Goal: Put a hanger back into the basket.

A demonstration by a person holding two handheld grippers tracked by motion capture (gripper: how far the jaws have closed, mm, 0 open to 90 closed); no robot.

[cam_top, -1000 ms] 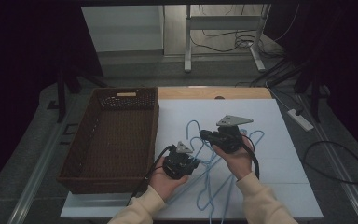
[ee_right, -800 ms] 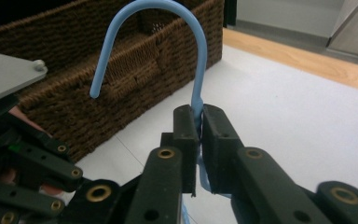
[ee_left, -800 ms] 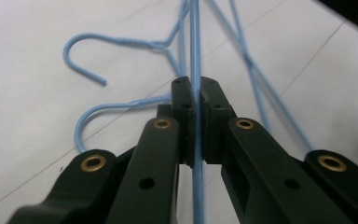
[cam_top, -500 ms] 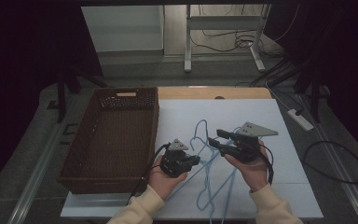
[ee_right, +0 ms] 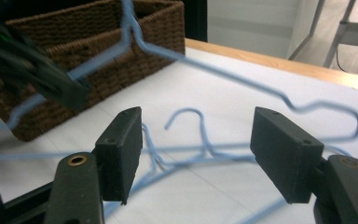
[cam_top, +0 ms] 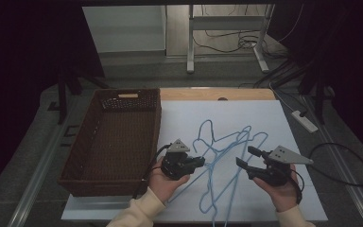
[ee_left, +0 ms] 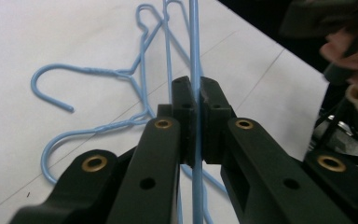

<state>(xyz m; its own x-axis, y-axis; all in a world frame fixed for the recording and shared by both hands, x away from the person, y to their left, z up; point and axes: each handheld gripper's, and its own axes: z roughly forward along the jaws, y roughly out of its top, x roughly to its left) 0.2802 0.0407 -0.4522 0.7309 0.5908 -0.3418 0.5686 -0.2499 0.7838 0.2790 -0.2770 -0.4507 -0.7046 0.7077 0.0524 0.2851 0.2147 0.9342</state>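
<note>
Left tongs (ee_left: 193, 100) clamping hanger wire (ee_left: 195, 42), right tongs (ee_right: 198, 156) agape

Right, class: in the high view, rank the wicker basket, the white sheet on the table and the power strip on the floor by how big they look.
1. White sheet
2. Wicker basket
3. Power strip

The strip lies lower, on the floor, so farther from the camera, yet it is plainly smallest.

The right tongs (cam_top: 246, 156) have swung away from the left tongs (cam_top: 199, 161), out toward the worktop's right side, and now stand spread wide. The left tongs have eased slightly lower, clamped on a blue wire hanger (ee_left: 195, 56).
</note>
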